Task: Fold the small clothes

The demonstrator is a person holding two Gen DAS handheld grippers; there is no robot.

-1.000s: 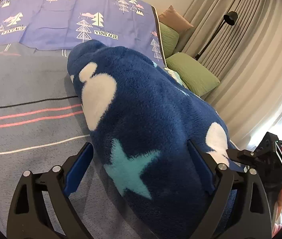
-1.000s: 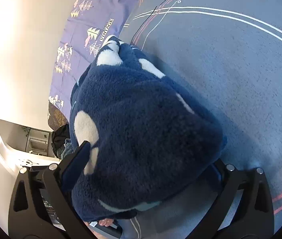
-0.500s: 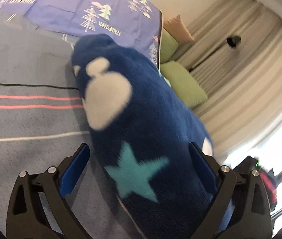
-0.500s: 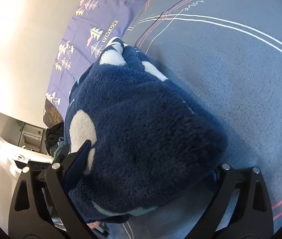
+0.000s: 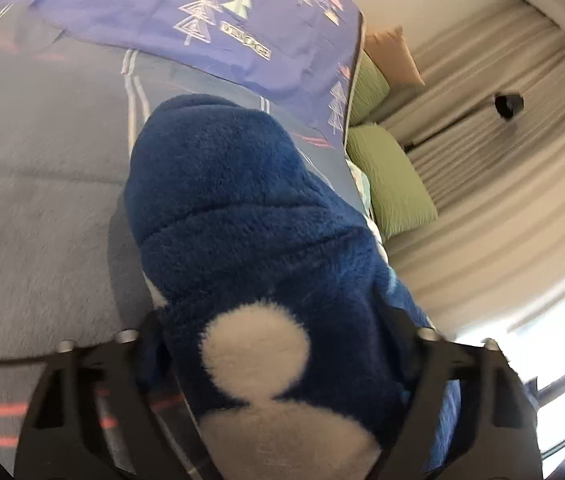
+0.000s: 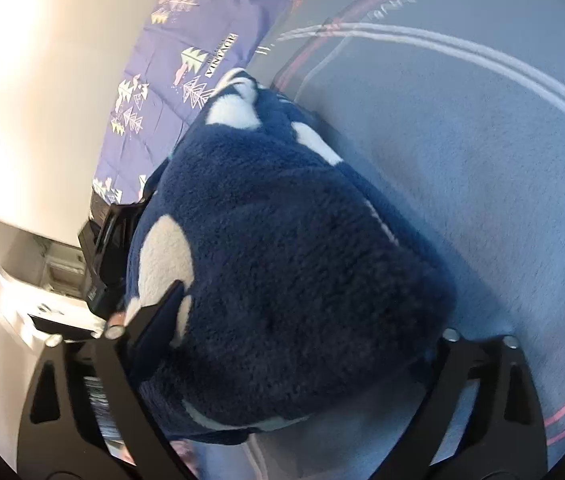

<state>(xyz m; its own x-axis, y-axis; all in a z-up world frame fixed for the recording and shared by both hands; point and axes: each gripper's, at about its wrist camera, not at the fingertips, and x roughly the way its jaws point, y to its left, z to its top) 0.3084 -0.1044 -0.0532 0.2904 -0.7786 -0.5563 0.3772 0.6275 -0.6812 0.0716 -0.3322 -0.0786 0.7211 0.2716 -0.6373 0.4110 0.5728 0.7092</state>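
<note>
Since a second ago our left gripper point(image 5: 270, 344) has slid along the folded fleece garment point(image 5: 250, 216), so that a white round patch point(image 5: 256, 350) now fills the space between its jaws where a turquoise star showed before, and the grey striped bed cover point(image 5: 34, 184) streaks past in blur on the left. Its jaws are closing with the thick fleece between them; the fabric bulges against both inner faces, so we read it as grasping the bundle.

We see no containers in either view.

Our right gripper point(image 6: 302, 332) has barely shifted. Its jaws are closing too, with the dark blue roll point(image 6: 282, 248) filling the gap and pressed against both fingers, so it also grips the fleece. To its left the black frame of the left gripper point(image 6: 110, 248) has come into sight, just beside the garment; earlier that spot showed only the pale wall.

The garment lies bunched on the bed cover point(image 6: 482, 168), near us, its far end reaching toward the purple tree-print sheet point(image 5: 218, 12) at the far side. Two green cushions point(image 5: 390, 176) and a tan one point(image 5: 392, 54) sit to the right against the pleated curtain point(image 5: 502, 184), well apart from the bundle.
</note>
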